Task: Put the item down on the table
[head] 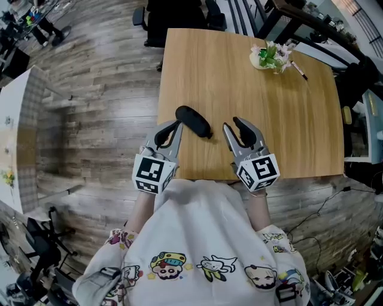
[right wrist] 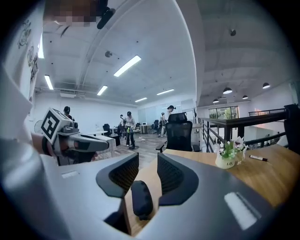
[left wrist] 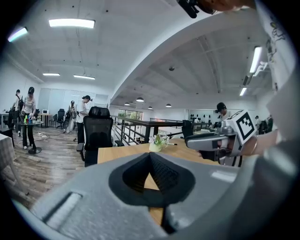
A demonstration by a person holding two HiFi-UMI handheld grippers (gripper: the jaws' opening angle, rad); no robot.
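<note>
The item is a black oblong case point(head: 192, 121) lying flat on the wooden table point(head: 239, 83), near its front edge. My left gripper point(head: 170, 128) hovers just left of it, above the table edge. In the left gripper view its fingertips meet, so the left gripper point(left wrist: 150, 157) is shut on nothing. My right gripper point(head: 233, 125) hovers to the right of the case. The right gripper point(right wrist: 147, 171) has a gap between its pads and holds nothing. Through that gap the case point(right wrist: 141, 199) shows on the table below. Both grippers point roughly level across the table.
A small white pot of flowers point(head: 270, 57) and a pen point(head: 299, 70) sit at the table's far right. A black office chair point(head: 179, 18) stands behind the far edge. Several people stand further back in the room point(left wrist: 28, 112). Wood floor lies to the left.
</note>
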